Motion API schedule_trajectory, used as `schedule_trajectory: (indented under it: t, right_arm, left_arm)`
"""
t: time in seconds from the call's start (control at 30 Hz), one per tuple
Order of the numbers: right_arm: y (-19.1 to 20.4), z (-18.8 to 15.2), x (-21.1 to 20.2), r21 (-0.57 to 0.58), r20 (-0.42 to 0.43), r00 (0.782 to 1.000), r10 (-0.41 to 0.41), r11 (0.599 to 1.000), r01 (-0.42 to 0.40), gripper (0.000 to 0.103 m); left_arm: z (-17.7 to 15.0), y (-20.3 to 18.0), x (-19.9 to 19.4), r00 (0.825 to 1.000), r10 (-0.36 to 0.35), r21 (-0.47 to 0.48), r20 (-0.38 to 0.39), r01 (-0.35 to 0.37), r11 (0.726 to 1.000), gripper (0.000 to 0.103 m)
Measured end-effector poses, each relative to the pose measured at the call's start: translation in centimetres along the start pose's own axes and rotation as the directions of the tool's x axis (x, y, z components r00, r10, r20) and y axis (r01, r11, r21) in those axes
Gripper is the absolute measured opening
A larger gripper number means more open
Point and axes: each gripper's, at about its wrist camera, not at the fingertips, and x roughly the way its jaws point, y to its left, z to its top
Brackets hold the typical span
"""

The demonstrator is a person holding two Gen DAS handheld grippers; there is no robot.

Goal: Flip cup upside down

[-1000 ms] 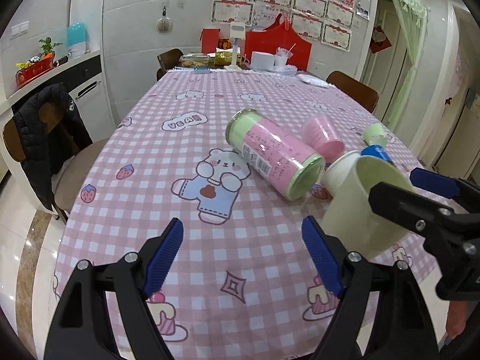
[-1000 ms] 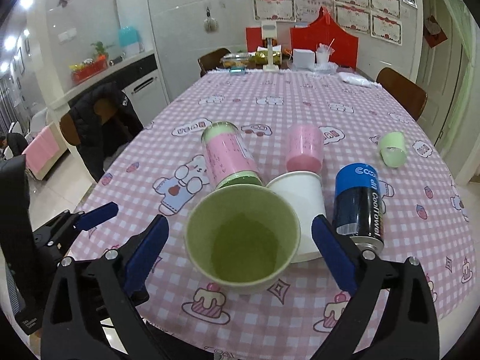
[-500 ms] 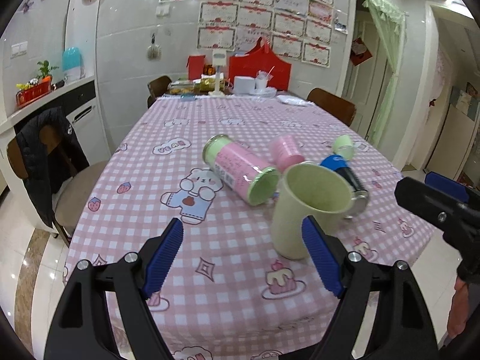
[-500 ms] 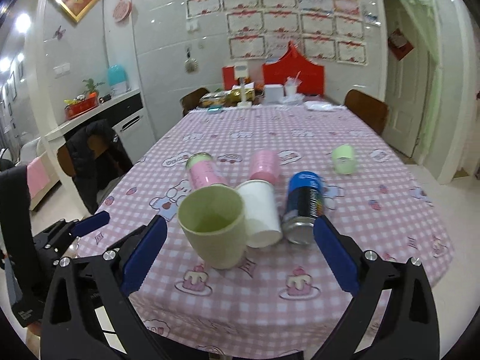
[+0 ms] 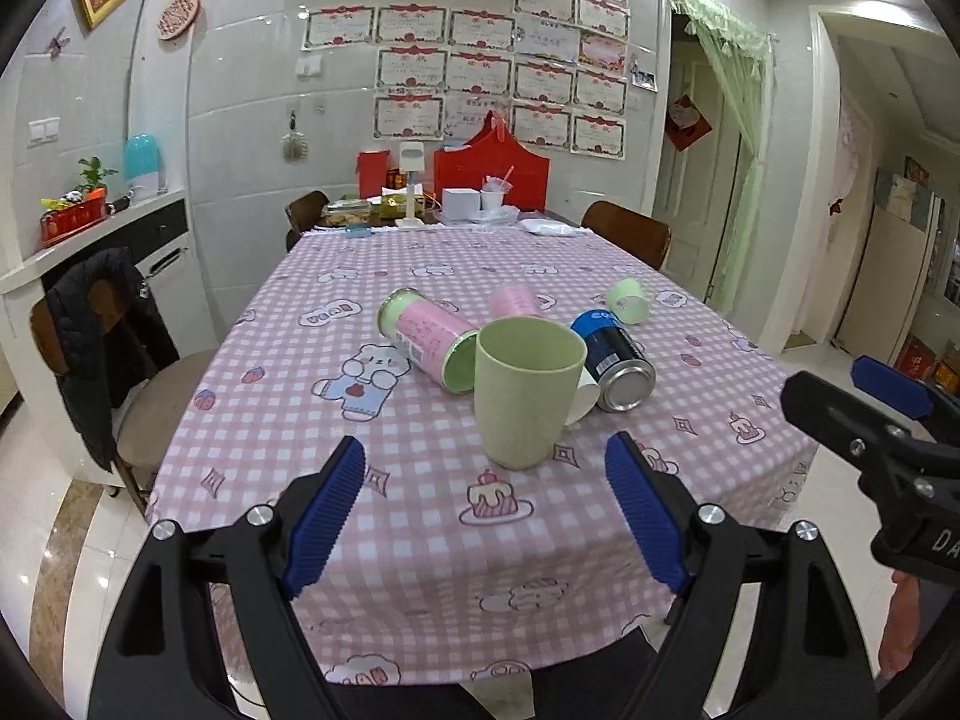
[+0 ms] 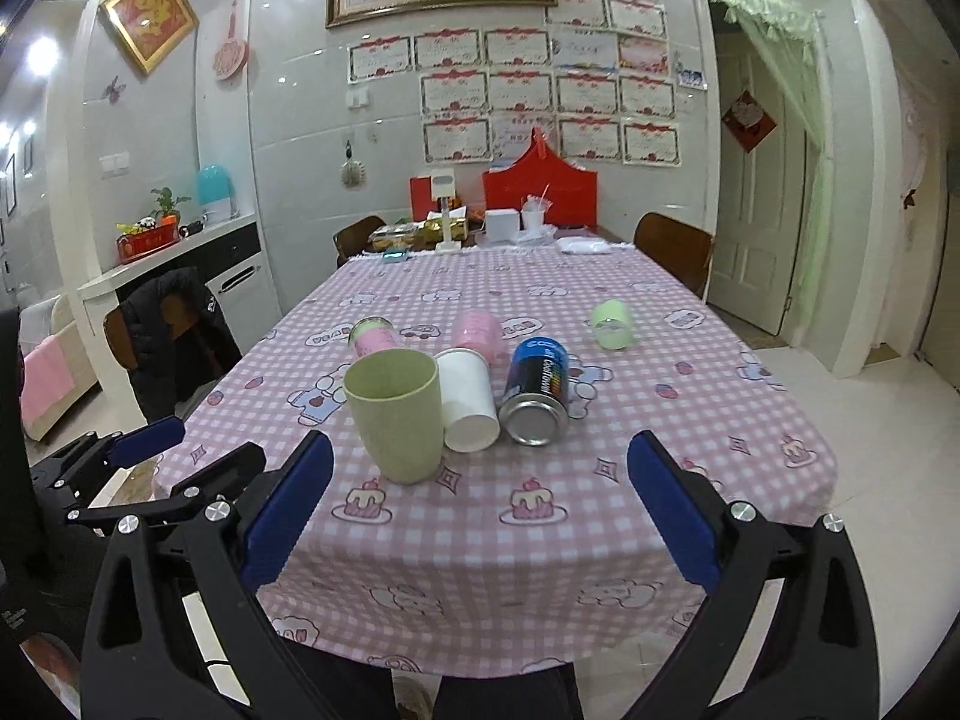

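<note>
Both tools pulled back, spread | green cup (image 5: 528,391) upright | white cup (image 6: 465,399), can (image 6: 536,394) beside

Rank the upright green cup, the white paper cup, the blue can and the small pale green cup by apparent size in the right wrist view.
1. Upright green cup, though it is nearest the camera.
2-3. Blue can and white paper cup: look alike, not ranked.
4. Small pale green cup, lying farthest back, so its true size is unsure.
</note>
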Motion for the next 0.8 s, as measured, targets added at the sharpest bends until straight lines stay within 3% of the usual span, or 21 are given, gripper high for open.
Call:
schedule_trajectory:
  t: [0.53, 0.8]
  right_arm:
    - [-0.5, -3.1, -7.9, 0.023, 0.144, 0.989, -0.036, 0.999, 0.033, 0.095]
    - [-0.6, -3.5, -9.4, 0.021, 0.196, 0.979, -0.061, 0.998, 0.058, 0.095]
  left_arm:
    - [-2.3, -2.7, -7.4, 0.995, 0.031, 0.037, 0.091, -0.035, 0.999, 0.081]
    - [-2.4, -3.3, -8.7, 0.992, 0.022, 0.038, 0.125, -0.027, 0.999, 0.081]
